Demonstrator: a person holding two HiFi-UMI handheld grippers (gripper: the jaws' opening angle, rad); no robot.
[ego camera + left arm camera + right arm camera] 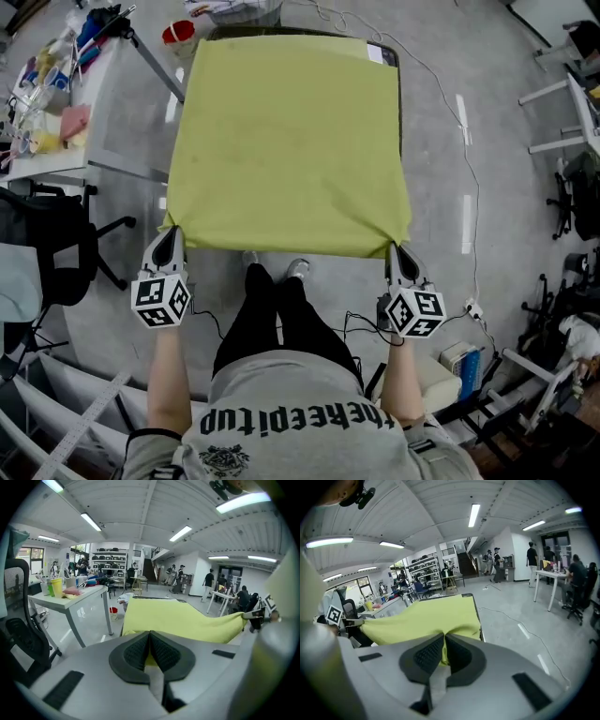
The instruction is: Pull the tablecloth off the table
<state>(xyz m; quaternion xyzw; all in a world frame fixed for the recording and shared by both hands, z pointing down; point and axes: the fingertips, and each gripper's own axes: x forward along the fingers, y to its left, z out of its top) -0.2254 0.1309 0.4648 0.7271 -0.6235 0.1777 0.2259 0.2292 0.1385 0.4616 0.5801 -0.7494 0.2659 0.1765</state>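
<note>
step: pull underway | we see left hand-held gripper (pixel 172 246) and right hand-held gripper (pixel 400 259) clenched on the yellow tablecloth (pixel 289 141) near corners at 7 and 5 o'clock | cloth mostly covers the tabletop (pixel 386 52) | left: drag it clear

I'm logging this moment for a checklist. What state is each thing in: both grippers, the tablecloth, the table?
left gripper: shut on the tablecloth's near left corner.
right gripper: shut on the near right corner.
tablecloth: spread over the table, its near edge held up between the two grippers.
table: covered, with only a dark strip at the far right bare.
</note>
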